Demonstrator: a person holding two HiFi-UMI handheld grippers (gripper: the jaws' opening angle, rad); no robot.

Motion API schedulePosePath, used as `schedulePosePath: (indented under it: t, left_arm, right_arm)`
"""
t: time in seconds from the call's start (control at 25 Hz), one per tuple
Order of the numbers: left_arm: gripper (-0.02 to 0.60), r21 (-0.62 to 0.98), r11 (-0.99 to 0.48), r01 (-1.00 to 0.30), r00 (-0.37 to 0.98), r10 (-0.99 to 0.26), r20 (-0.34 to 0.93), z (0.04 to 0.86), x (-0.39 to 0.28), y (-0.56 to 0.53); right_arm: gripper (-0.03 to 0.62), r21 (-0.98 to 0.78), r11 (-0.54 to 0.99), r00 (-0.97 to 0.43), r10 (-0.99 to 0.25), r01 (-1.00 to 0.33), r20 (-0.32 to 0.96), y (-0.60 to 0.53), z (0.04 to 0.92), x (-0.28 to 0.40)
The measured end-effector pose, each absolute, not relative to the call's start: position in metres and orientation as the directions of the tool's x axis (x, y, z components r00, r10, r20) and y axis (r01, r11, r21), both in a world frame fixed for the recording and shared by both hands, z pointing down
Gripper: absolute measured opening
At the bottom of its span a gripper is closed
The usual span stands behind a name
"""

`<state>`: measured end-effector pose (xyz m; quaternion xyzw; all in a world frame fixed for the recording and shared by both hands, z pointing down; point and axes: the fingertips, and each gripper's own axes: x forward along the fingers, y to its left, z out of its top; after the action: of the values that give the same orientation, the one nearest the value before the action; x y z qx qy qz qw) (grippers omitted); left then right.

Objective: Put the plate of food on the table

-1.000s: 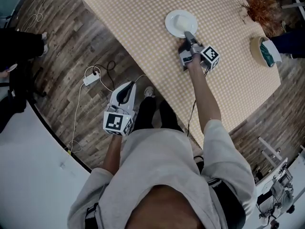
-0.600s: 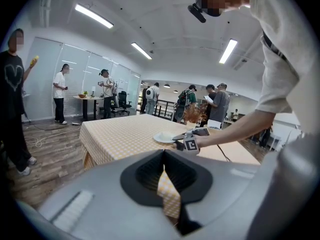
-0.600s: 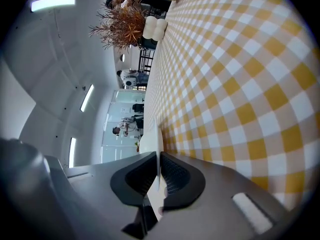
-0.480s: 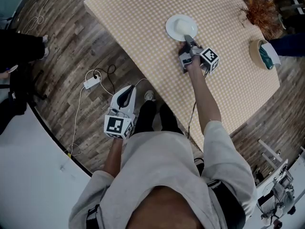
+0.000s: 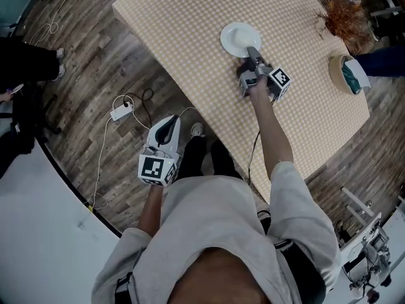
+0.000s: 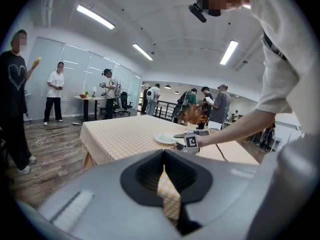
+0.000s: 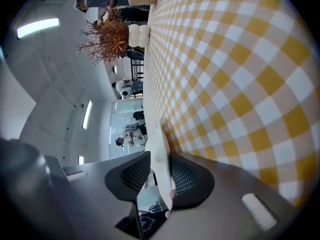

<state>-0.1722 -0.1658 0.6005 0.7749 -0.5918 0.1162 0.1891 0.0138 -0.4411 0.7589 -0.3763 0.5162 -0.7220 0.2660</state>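
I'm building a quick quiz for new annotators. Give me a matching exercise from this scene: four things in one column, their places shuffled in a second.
Things
1. plate
2. left hand-held gripper
3. dried plant
4. power strip

Places
A. on the wooden floor
B. by the checked table, at its far right edge
C. flat on the checked table, rim between the jaws of the right hand-held gripper
D. held over the wooden floor, short of the checked table

Pairs: 1-C, 2-D, 3-B, 4-A.

The right hand-held gripper's jaws have just been opening, the plate's rim between them.
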Motion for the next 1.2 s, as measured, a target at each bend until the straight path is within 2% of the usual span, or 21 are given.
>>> schedulePosePath:
  t: [0.08,0.16,0.4,0.64,0.76,0.92,1.2]
  left_arm:
    - [0.008,0.157,-0.229,-0.961,0.274,-0.873,0.404,0.601,-0.171,-0.166]
    - [0.008,0.158,-0.231,-0.960,0.276,-0.872,0.404,0.602,-0.169,-0.166]
    - [0.008,0.159,-0.232,-0.960,0.278,-0.871,0.405,0.601,-0.170,-0.166]
    - [0.008,0.160,-0.244,-0.956,0.289,-0.870,0.399,0.599,-0.165,-0.167]
    - [0.008,0.163,-0.251,-0.954,0.296,-0.869,0.395,0.598,-0.163,-0.168]
    - [0.008,0.164,-0.255,-0.953,0.301,-0.868,0.395,0.598,-0.159,-0.172]
    - [0.008,0.166,-0.253,-0.953,0.299,-0.869,0.395,0.598,-0.160,-0.169]
  right_arm:
    - [0.118,-0.946,-0.322,-0.576,-0.781,0.039,0.242,-0.442,0.758,0.015]
    - [0.129,-0.955,-0.297,-0.593,-0.773,0.024,0.225,-0.442,0.757,0.014]
    - [0.149,-0.963,-0.173,-0.684,-0.678,-0.207,0.269,-0.436,0.749,-0.003]
    - [0.156,-0.881,0.071,-0.750,-0.559,-0.468,0.354,-0.424,0.736,-0.018]
    - [0.173,-0.763,0.210,-0.741,-0.489,-0.612,0.460,-0.417,0.740,-0.023]
    - [0.193,-0.472,0.416,-0.626,-0.433,-0.777,0.649,-0.410,0.755,-0.020]
    - [0.192,-0.299,0.527,-0.551,-0.424,-0.796,0.719,-0.399,0.760,-0.021]
